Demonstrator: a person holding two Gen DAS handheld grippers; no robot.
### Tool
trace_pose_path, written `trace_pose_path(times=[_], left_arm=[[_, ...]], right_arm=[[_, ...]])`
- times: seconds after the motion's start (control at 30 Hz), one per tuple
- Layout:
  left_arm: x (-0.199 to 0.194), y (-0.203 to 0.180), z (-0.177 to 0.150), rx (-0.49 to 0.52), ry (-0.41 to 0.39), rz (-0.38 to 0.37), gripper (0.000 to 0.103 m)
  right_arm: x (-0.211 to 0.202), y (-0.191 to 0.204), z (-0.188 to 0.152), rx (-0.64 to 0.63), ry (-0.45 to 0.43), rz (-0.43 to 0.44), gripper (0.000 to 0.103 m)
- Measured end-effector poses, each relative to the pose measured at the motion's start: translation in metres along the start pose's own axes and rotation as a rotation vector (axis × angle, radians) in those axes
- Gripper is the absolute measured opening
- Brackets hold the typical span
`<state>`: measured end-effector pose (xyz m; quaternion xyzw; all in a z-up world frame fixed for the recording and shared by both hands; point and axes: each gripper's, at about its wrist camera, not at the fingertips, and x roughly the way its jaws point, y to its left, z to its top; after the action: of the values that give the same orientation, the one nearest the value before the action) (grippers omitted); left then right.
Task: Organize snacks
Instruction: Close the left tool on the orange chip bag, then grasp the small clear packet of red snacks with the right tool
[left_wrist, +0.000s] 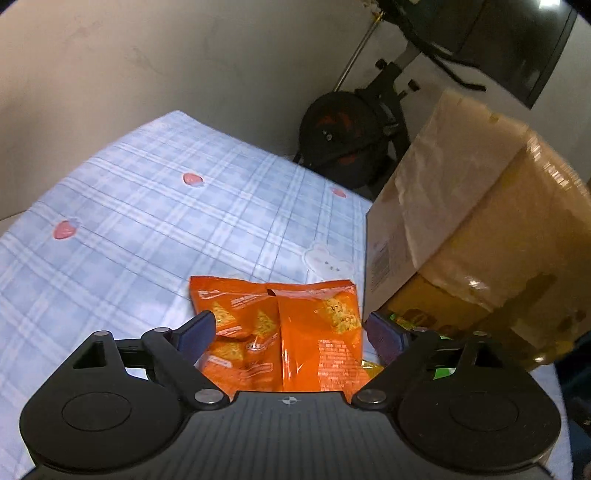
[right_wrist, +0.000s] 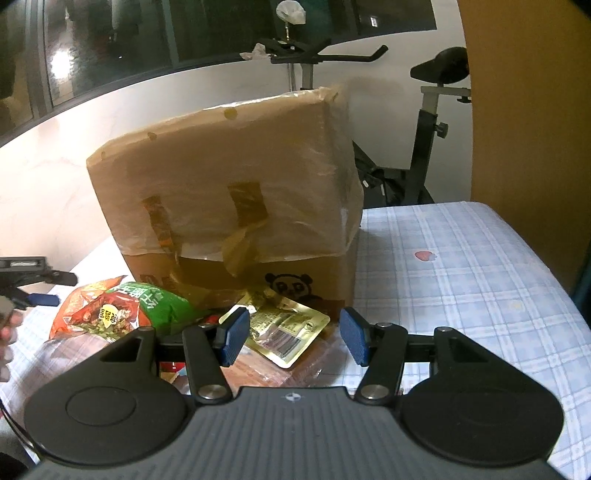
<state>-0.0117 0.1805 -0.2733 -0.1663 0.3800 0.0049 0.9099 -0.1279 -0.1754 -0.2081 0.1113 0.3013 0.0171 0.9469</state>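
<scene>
In the left wrist view my left gripper (left_wrist: 291, 332) is open, its blue pads on either side of an orange chip bag (left_wrist: 280, 332) that lies on the blue plaid cloth (left_wrist: 147, 229). The pads do not press the bag. In the right wrist view my right gripper (right_wrist: 293, 334) is open above a gold foil packet (right_wrist: 288, 328) lying in front of a cardboard box (right_wrist: 229, 192). A green and red snack bag (right_wrist: 122, 310) lies to its left. The left gripper (right_wrist: 37, 291) shows at the far left there.
The tall taped cardboard box (left_wrist: 461, 221) stands on the table beside the snacks. An exercise bike (right_wrist: 424, 147) stands behind the table by the white wall. The plaid cloth (right_wrist: 461, 258) stretches right of the box. A reddish wrapped packet (right_wrist: 266, 373) lies under the right gripper.
</scene>
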Motion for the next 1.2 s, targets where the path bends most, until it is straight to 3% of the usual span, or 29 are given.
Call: trace_pose_path(times=[0.07, 0.13, 0.23, 0.33, 0.47, 0.6, 0.83, 1.2], left_arm=[[0.016, -0.002, -0.002, 0.013, 0.022, 0.021, 0.091], [0.026, -0.004, -0.005, 0.043, 0.003, 0.056, 0.099], [0.042, 0.003, -0.01, 0.039, 0.053, 0.035, 0.103], [0.046, -0.005, -0.02, 0.137, 0.031, 0.056, 0.103], [0.047, -0.008, -0.024, 0.136, 0.015, 0.06, 0.097], [0.034, -0.011, -0.027, 0.156, 0.003, 0.054, 0.083], [-0.004, -0.011, -0.042, 0.221, -0.056, 0.019, 0.081], [-0.055, -0.005, -0.068, 0.093, -0.126, -0.011, 0.081]], right_arm=[[-0.002, -0.002, 0.0, 0.003, -0.001, -0.006, 0.058], [-0.003, -0.006, -0.001, 0.01, 0.0, -0.016, 0.058], [-0.004, -0.011, -0.003, 0.024, 0.008, -0.027, 0.058], [-0.003, -0.013, -0.005, 0.034, 0.018, -0.03, 0.058], [-0.001, -0.01, -0.006, 0.028, 0.025, -0.022, 0.058], [0.002, -0.006, -0.007, 0.013, 0.033, -0.02, 0.058], [0.006, -0.013, -0.022, 0.027, 0.081, -0.045, 0.058], [0.002, -0.023, -0.053, 0.019, 0.161, -0.1, 0.058]])
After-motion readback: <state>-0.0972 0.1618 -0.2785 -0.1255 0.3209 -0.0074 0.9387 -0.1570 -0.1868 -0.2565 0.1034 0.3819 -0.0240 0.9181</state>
